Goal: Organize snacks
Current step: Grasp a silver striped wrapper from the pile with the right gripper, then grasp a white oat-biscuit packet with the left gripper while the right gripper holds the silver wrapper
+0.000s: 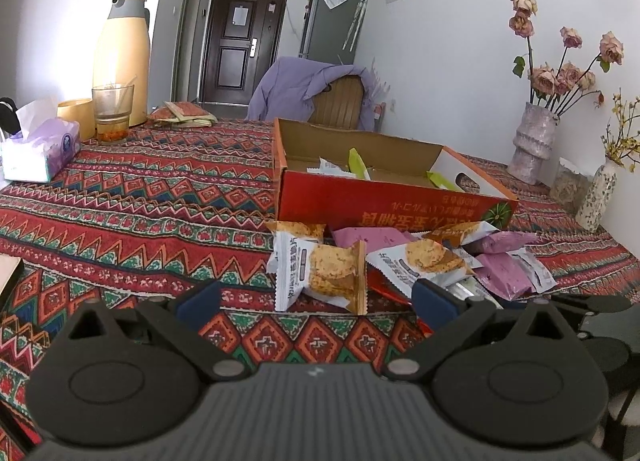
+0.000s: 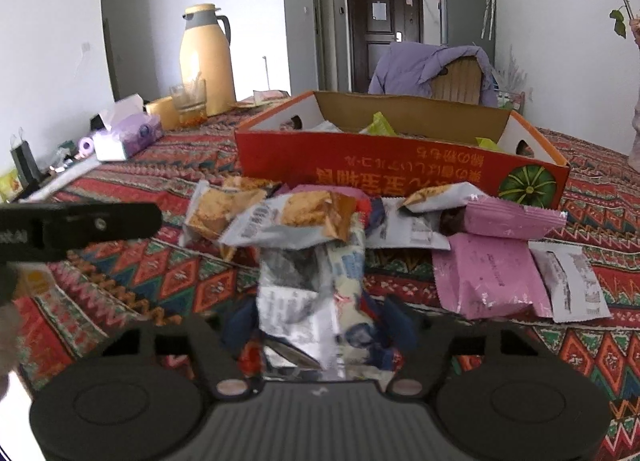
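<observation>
While crinkled foil packet (image 2: pixel 304 301) sits clamped, right hand-held gripper (image 2: pixel 316 325) nears cardboard box (image 2: pixel 360 157).

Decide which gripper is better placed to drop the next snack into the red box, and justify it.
Right. The right gripper is already shut on a white-and-blue packet, facing the red box. The left gripper is open and empty before a cracker packet.

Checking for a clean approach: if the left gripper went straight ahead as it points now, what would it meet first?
Probably the cracker packet, lying just beyond the open left gripper at the near edge of the snack pile; the red box sits behind. Depth is uncertain.
</observation>
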